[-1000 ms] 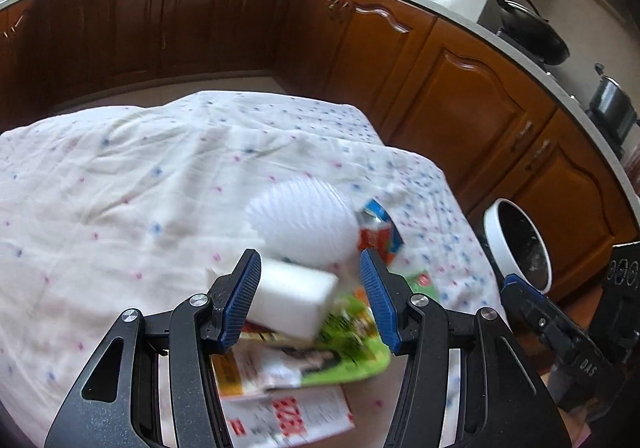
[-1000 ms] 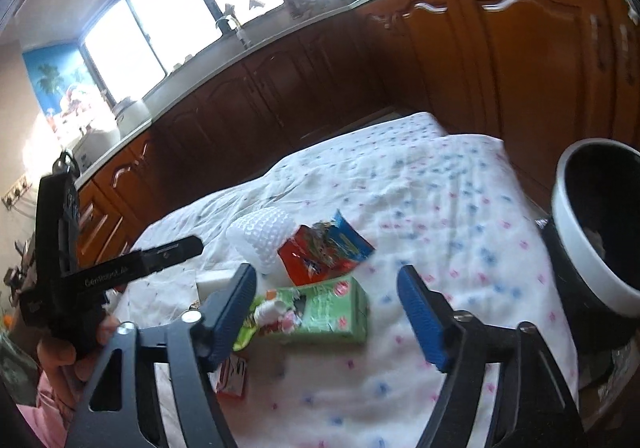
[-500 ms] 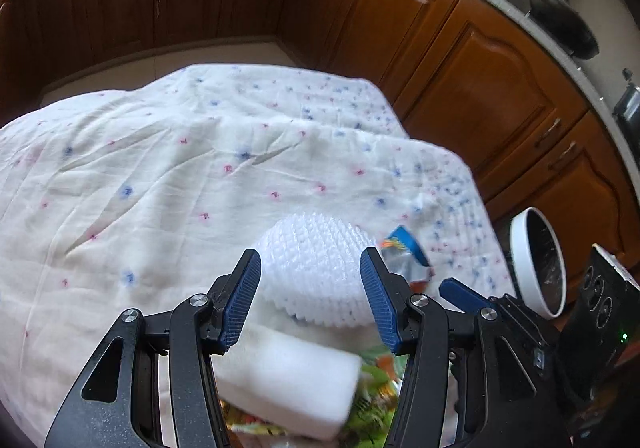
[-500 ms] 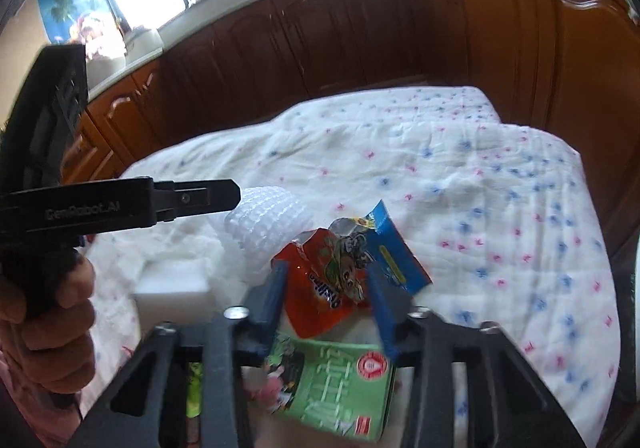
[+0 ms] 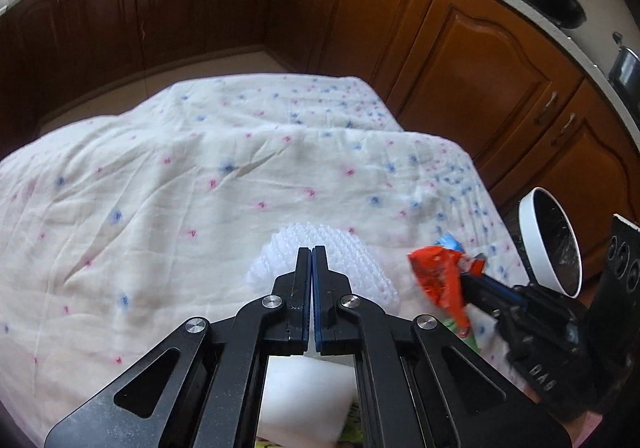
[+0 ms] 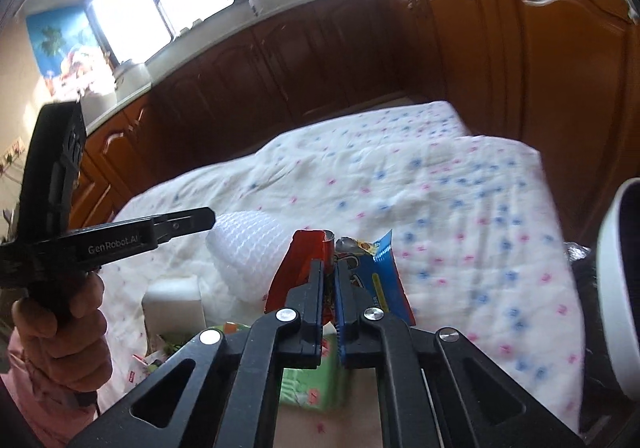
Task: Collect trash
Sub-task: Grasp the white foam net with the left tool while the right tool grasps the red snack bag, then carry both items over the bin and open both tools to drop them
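Note:
My right gripper (image 6: 329,272) is shut on a red and blue snack wrapper (image 6: 384,272) and holds it lifted off the cloth; the wrapper also shows in the left wrist view (image 5: 440,280). My left gripper (image 5: 311,252) is shut with its jaws together over a white foam fruit net (image 5: 352,260), which also shows in the right wrist view (image 6: 248,244); I cannot tell if it pinches the net. A white foam block (image 6: 172,302) and a green carton (image 6: 308,384) lie below.
The table wears a white cloth with pink and blue dots (image 5: 160,208). A white-rimmed bin with a black liner (image 5: 554,244) stands off the table's right edge. Wooden kitchen cabinets (image 5: 480,60) ring the table. Printed paper scraps lie near the front edge.
Both grippers have shut. The right one closed on the snack wrapper and lifted it. The left one moved forward over the foam net and closed its jaws.

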Demonstrator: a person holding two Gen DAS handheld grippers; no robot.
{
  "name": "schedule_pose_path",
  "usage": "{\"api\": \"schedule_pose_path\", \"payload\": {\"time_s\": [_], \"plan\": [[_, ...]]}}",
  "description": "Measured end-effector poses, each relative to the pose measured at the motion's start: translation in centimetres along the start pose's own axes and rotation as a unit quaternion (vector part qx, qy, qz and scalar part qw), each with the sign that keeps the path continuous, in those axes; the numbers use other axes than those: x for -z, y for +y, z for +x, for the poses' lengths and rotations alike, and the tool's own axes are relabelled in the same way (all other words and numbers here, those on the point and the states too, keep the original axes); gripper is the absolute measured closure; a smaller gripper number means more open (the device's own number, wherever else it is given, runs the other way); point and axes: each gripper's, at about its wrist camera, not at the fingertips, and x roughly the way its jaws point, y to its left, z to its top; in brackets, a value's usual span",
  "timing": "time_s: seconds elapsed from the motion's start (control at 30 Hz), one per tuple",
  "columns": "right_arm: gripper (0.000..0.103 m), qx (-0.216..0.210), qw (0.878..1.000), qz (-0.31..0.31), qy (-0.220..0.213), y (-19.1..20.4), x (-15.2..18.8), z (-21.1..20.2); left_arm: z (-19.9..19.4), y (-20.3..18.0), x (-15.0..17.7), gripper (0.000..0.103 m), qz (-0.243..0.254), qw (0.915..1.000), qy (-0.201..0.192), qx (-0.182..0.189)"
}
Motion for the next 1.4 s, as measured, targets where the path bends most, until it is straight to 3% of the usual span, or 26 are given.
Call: {"api": "schedule_pose_path", "payload": {"time_s": [0.2,0.37,0.4,0.43,0.5,0.77,0.9,1.0,1.2,1.4], "plan": [[0.099,0.008,0.999,0.020,-0.026,-1.6,0.5,-3.2,-1.5,-0.7,-0.2,0.103,0.003,0.9997,-0.021,0.013],[0.099,0.004,0.999,0.027,-0.033,-1.7,1.1,-5.0,-1.8,-0.6,-0.3,0.100,-0.001,0.9997,-0.022,-0.003],[0.099,0.003,0.999,0.026,-0.033,-1.7,1.2,-5.0,-1.4,-0.4,-0.2,0.085,-0.006,0.9999,-0.014,-0.001],[0.099,0.001,0.999,0.028,-0.034,-1.7,1.4,-5.4,-1.1,-0.2,-0.2,0.058,-0.011,0.9999,-0.006,0.004],[0.099,0.000,0.999,0.032,-0.036,-1.8,1.6,-5.8,-0.7,-0.2,0.1,0.034,-0.014,0.9999,-0.001,0.007],[0.098,-0.001,0.998,0.049,-0.046,-2.5,2.1,-7.0,1.9,-2.7,0.9,0.038,0.043,0.9975,0.029,-0.049],[0.098,0.002,0.997,0.055,-0.059,-2.9,2.3,-8.1,2.7,-3.2,1.5,0.083,0.064,0.9955,0.041,-0.057],[0.098,0.006,0.995,0.060,-0.073,-3.3,2.5,-9.4,1.9,-3.8,1.6,0.085,0.071,0.9955,0.022,-0.058],[0.098,0.022,0.992,0.077,-0.097,-5.1,3.0,-12.2,-1.7,-5.9,1.2,0.085,0.068,0.9974,-0.024,-0.002],[0.098,0.046,0.988,0.099,-0.106,-7.7,4.1,-14.5,-3.7,-10.0,1.8,0.085,0.073,0.9941,-0.034,0.073]]}}
